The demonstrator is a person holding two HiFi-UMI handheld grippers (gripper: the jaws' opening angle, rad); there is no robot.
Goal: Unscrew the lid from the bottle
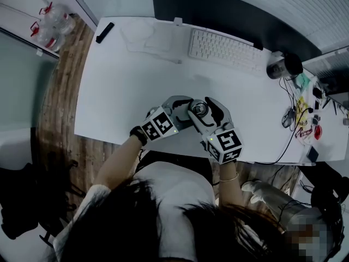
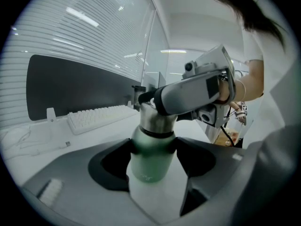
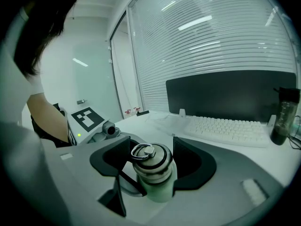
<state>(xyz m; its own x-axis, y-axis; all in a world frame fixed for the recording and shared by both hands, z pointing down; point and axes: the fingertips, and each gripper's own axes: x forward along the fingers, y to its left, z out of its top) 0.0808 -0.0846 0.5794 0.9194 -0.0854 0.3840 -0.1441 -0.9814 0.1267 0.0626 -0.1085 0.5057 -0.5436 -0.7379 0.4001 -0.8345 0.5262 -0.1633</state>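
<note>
A pale green bottle (image 2: 149,161) with a steel neck and a ring-topped steel lid (image 3: 149,155) stands upright near the front edge of the white desk (image 1: 125,86). My left gripper (image 2: 153,157) is shut on the bottle's green body, a pad pressed against each side. From the other side my right gripper (image 3: 151,161) reaches over the top and is shut on the lid. In the head view the two grippers, left (image 1: 185,112) and right (image 1: 204,112), meet at the bottle (image 1: 198,108). In the left gripper view the right gripper's jaw (image 2: 188,95) hides the lid.
A white keyboard (image 1: 226,49) and a dark monitor (image 1: 229,12) lie at the back of the desk. A dark flask (image 1: 278,67) stands at the back right, with cables and small clutter (image 1: 300,119) beyond it. A black bar (image 1: 104,31) lies far left.
</note>
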